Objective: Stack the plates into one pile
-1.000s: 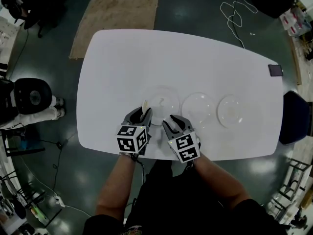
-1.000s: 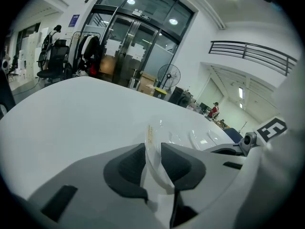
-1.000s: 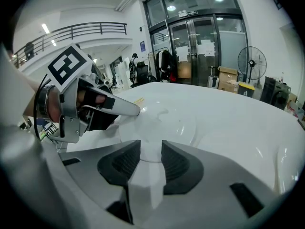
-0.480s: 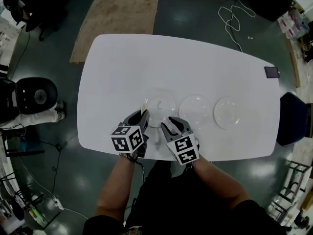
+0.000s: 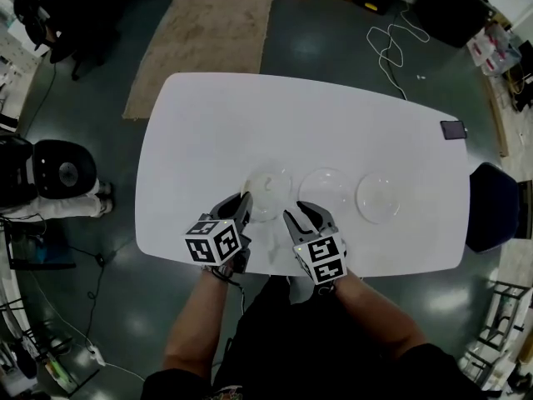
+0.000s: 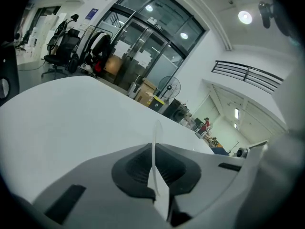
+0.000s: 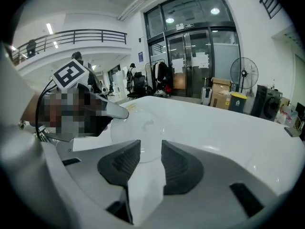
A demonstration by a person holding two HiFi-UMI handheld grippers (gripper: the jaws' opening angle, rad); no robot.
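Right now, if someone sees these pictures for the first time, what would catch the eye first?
Three clear plates lie in a row near the front edge of the white table: the left plate, the middle plate and the right plate. The jaws of the left gripper have just closed on the left plate's rim, which shows edge-on between them. The right gripper is open beside it.
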